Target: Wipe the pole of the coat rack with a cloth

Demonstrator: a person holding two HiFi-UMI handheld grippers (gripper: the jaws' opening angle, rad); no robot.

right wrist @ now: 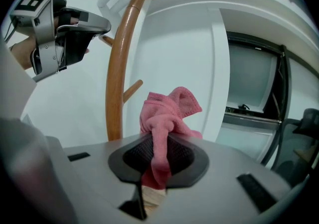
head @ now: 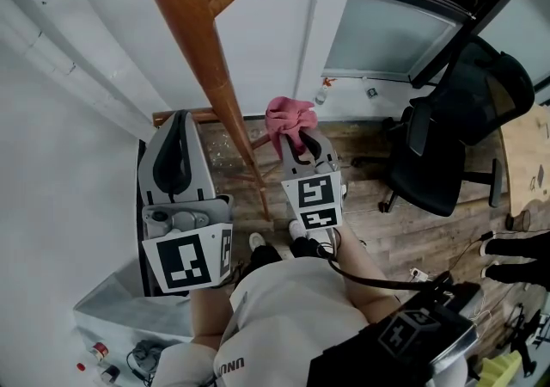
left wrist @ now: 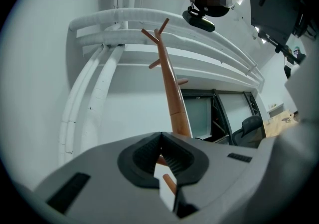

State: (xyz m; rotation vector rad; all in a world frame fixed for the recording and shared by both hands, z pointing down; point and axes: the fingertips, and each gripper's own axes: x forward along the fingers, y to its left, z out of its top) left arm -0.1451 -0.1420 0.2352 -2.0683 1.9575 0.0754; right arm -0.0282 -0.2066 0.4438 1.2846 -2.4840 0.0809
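Your right gripper (right wrist: pixel 158 141) pinches the soft, floppy-looking pink cloth (right wrist: pixel 169 111) by its bunched part, while your left gripper (left wrist: pixel 160 141) is closed and empty near the stiff pole (right wrist: pixel 117 68).

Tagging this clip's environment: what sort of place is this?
Probably an office or lab room: a black swivel office chair, a wooden coat rack standing against a white wall, and wood-plank flooring.
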